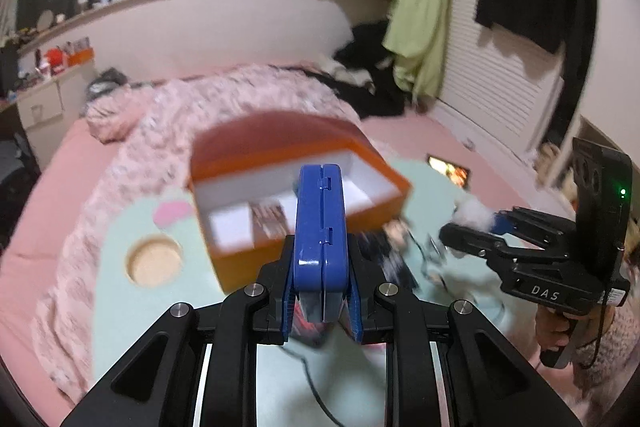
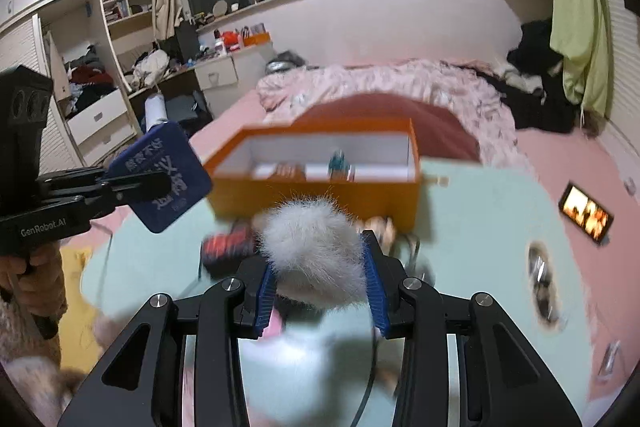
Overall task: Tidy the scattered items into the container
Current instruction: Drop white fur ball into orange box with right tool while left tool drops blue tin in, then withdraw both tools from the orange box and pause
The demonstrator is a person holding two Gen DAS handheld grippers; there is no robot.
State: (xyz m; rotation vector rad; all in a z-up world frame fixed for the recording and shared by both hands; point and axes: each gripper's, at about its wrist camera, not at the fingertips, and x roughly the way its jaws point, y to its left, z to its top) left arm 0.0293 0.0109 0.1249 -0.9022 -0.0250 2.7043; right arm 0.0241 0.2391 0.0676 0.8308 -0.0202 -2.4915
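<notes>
The flat blue hard-shelled tin with rounded corners (image 1: 320, 223) looks rigid and fairly light — a smooth, glossy case that could slip if pinched only at a corner. The left hand-held gripper (image 1: 320, 303) has it clamped edge-on across its two broad faces near one end, which seems a sound hold; the hinge seam faces the camera, and from the right wrist view the broad face (image 2: 160, 179) shows pale printed characters. It hangs in the air just short of the orange rectangular cardboard box with a white lining (image 1: 296, 199), tilted a little.

The fluffy white-grey fur pompom (image 2: 316, 247) is another matter: soft, near weightless, and it squashes under pressure, so the pads have to bite well into the body rather than the loose hairs. The right hand-held gripper (image 2: 320, 283) is closed on it, its blue ribbed pads sunk into either side, and it too is held above the pale mint-green mat (image 2: 480, 227) spread on the pink bed (image 1: 404, 135), close to the box's near wall.

The box already holds a few small things — white card pieces and something teal, too blurred to name. On the mat beside it lie a dark red-and-black object (image 2: 228, 247) and some tangled cords (image 1: 432, 259), not yet gathered.
</notes>
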